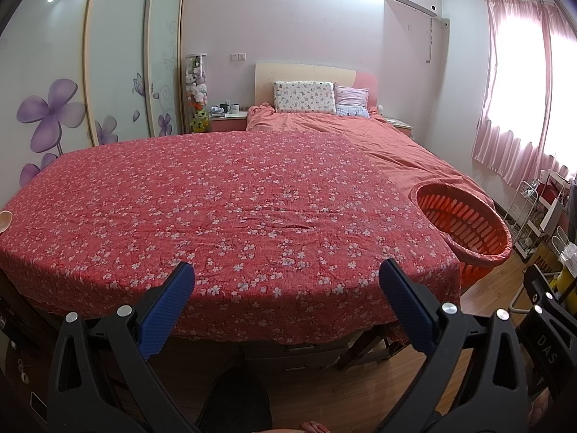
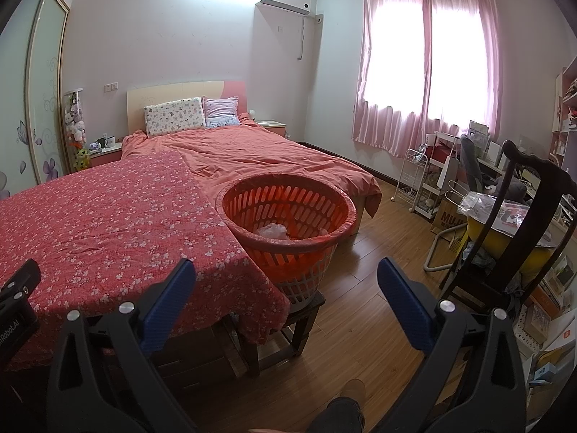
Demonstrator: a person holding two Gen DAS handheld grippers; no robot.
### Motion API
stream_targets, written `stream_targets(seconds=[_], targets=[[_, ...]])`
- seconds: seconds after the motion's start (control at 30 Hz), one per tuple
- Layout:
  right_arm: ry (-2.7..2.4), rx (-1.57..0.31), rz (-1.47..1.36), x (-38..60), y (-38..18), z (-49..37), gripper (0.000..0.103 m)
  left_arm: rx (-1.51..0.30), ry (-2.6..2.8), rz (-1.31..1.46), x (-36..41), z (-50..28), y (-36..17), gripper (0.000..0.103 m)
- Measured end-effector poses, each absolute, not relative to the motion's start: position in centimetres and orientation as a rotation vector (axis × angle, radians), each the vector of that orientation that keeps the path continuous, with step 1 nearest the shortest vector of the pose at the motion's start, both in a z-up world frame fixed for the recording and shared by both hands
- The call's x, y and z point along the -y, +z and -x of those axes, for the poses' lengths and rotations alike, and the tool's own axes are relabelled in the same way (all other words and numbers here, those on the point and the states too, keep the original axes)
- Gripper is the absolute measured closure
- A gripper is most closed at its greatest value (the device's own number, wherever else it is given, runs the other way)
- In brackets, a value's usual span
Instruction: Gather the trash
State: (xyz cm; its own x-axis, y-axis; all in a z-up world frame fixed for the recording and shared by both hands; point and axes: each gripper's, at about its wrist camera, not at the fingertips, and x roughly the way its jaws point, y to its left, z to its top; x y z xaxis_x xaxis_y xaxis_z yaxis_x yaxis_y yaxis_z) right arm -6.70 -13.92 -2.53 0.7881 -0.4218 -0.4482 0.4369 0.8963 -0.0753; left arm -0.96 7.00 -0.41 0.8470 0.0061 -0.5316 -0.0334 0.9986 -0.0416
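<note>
A red slotted basket (image 2: 288, 213) lined with a red bag stands on a dark wooden stool (image 2: 303, 317) at the table's right end; it also shows in the left wrist view (image 1: 465, 227). Crumpled clear plastic trash (image 2: 272, 231) lies inside it. My left gripper (image 1: 286, 285) is open and empty, held over the near edge of the table covered with a red floral cloth (image 1: 216, 216). My right gripper (image 2: 286, 285) is open and empty, held in front of the basket, above the floor and the table's corner. A small pale object (image 1: 5, 221) lies at the cloth's far left edge.
A bed (image 2: 259, 151) with pillows stands behind the table. A dark wooden chair (image 2: 519, 223), a wire rack (image 2: 414, 176) and cluttered boxes (image 2: 548, 310) fill the right side. A wardrobe (image 1: 72, 72) with purple flowers lines the left wall. Wooden floor (image 2: 375, 252) lies between basket and chair.
</note>
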Motion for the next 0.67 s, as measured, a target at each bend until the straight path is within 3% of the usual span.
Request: stream_targets(seconds=[0.67], targets=[[-0.462, -0.476, -0.034, 13.85, -2.56, 6.57, 0.005, -0.560, 0.022, 0.043, -7.28, 1.09, -0.46, 0.002]])
